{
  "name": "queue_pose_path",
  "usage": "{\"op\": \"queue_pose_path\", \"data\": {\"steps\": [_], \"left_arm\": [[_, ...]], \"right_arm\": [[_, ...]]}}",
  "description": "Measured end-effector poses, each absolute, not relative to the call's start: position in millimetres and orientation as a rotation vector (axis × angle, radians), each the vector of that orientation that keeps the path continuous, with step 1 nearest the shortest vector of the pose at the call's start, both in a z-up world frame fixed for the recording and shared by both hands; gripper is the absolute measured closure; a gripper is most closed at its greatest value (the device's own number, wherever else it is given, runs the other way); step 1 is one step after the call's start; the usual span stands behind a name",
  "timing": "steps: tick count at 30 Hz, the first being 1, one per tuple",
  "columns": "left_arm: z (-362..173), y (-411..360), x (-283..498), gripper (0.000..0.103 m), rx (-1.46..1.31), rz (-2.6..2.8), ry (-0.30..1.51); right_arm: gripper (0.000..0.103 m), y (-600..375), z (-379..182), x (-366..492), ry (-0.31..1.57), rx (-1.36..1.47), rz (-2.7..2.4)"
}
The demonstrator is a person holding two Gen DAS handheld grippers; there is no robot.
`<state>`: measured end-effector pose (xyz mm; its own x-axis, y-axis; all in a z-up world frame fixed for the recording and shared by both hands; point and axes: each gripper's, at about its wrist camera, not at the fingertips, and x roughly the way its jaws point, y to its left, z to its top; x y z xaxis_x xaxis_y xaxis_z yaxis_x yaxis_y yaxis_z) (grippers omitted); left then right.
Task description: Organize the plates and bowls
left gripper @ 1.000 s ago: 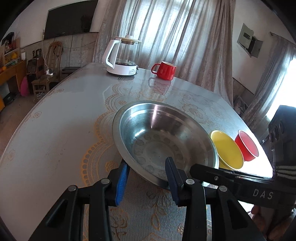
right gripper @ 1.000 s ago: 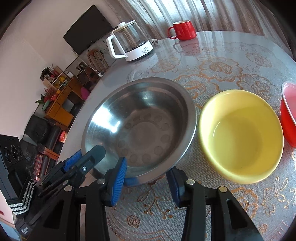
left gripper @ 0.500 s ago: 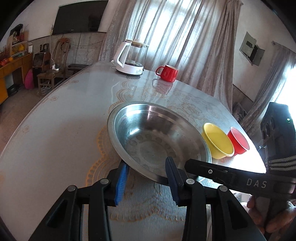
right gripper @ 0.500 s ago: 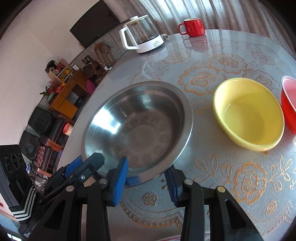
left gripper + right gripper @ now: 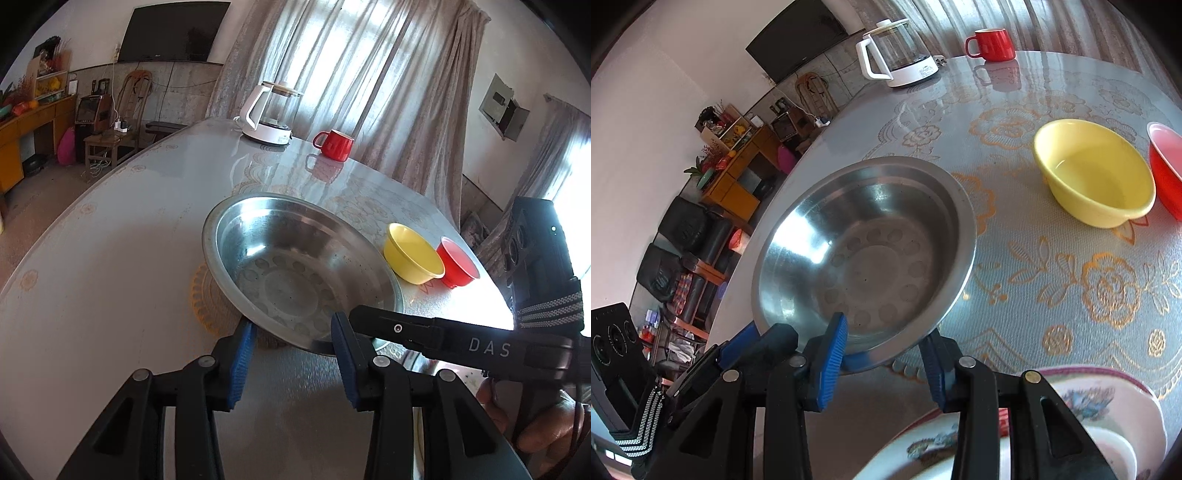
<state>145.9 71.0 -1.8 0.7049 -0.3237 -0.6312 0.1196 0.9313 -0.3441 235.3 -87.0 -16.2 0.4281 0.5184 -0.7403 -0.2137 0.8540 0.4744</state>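
Together, the left gripper (image 5: 291,354) and right gripper (image 5: 886,354) meet at the near rim of the steel basin (image 5: 864,254), which tilts above the patterned surface (image 5: 1071,280). Each gripper's fingers are spread, straddling that rim; whether they pinch it I cannot tell. Beyond sit a yellow bowl (image 5: 1095,177) and red bowl (image 5: 458,262), with a floral plate (image 5: 1086,410) nearest

Both tools' fingers (image 5: 833,354) straddle the steel bowl's (image 5: 864,251) near rim above a patterned plate (image 5: 1108,406).

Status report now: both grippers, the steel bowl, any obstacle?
Left gripper and right gripper: both at steel bowl near rim, jaws open. Bowl looks tilted. Patterned plate under right gripper; yellow bowl apart.
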Motion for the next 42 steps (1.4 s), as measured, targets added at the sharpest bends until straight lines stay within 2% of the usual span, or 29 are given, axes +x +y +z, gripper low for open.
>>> {"op": "queue_pose_path", "data": {"steps": [3,4,5,10,14,18,20,28,37,40,42], "left_arm": [[-3.8,72.7,138.1,0.055,-0.283,-0.238,0.763],[-4.7,73.1,136.9,0.048,-0.273,-0.223,0.765],[-4.5,73.7,134.5,0.045,-0.264,-0.203,0.759],[-2.8,80.1,124.8,0.044,-0.251,-0.156,0.759],[9.2,79.0,118.7,0.034,-0.22,-0.124,0.721],[24.3,64.8,121.8,0.03,-0.156,-0.134,0.68],[30.5,59.2,125.5,0.018,-0.139,-0.159,0.675],[58.1,6.5,158.5,0.011,-0.003,-0.272,0.644],[60.5,-51.1,237.6,0.014,0.042,-0.342,0.781],[55.1,-65.2,261.4,0.024,0.03,-0.365,0.813],[48.4,-76.6,277.4,0.034,0.023,-0.379,0.842]], "right_arm": [[0.064,-85.8,-17.2,230.7,1.037,0.326,0.485],[0.063,-85.4,-17.1,229.5,1.037,0.318,0.487],[0.063,-85.3,-16.4,229.1,1.038,0.315,0.488],[0.063,-94.5,-10.8,222.2,1.009,0.314,0.48],[0.061,-108.3,-6.5,212.7,0.975,0.332,0.47],[0.06,-130.4,1.4,203.3,0.924,0.379,0.465],[0.06,-142.8,6.6,200.1,0.894,0.399,0.455],[0.056,-214.2,10.6,203.0,0.835,0.543,0.344],[0.056,-260.0,-0.3,241.4,0.837,0.7,0.225],[0.056,-264.4,-6.0,255.0,0.834,0.707,0.194],[0.064,-267.5,-11.2,265.2,0.835,0.72,0.185]]}}
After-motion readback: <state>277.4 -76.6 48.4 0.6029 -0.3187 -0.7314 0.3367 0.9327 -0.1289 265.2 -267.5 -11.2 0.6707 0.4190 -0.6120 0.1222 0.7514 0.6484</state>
